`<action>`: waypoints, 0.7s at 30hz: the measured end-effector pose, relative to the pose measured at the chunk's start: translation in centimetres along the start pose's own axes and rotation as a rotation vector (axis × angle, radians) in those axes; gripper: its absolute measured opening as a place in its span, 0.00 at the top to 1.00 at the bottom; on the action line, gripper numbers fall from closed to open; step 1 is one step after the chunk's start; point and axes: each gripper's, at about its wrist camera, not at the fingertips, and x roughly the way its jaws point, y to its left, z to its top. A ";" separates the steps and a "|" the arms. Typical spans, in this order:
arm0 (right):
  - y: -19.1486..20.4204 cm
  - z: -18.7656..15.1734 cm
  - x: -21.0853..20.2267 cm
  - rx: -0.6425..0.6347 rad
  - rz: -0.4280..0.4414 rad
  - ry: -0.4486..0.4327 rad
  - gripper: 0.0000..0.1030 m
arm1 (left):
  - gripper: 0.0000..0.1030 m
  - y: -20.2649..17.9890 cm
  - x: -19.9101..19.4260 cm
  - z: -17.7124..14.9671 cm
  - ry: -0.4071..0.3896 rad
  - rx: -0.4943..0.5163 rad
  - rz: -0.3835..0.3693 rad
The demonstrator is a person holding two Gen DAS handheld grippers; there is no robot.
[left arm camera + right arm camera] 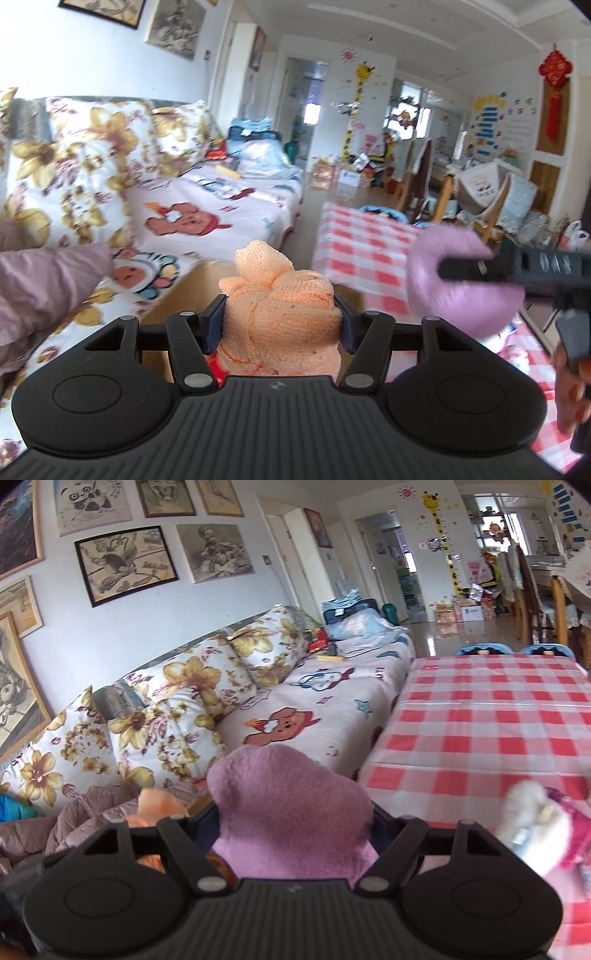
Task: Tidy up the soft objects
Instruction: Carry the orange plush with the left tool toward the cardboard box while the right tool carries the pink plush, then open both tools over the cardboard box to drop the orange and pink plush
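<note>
The left gripper (280,319) pinches an orange knitted bundle (280,314) between its blue pads, holding it in the air above the gap between sofa and table. The right gripper (295,812) is clamped on a pink fleecy cloth (291,812), which fills the space between its fingers and hides them; in the left wrist view the same cloth (461,280) appears blurred at right, with the right gripper's black finger across it. A white-and-pink plush toy (543,834) lies on the table (480,723), near its close edge, just right of the right gripper. The table carries a red-and-white checked cloth. To the left stands a sofa (295,701) with a cartoon-print cover and flowered cushions (177,709); a mauve quilted garment (44,288) lies at its near end. Framed drawings (125,563) hang on the wall above, and a cluttered dining area fills the far room.
</note>
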 end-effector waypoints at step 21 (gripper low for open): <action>4.3 -1.6 8.1 -0.081 -0.015 0.112 0.07 | 0.11 1.7 0.8 -1.4 0.161 0.027 0.071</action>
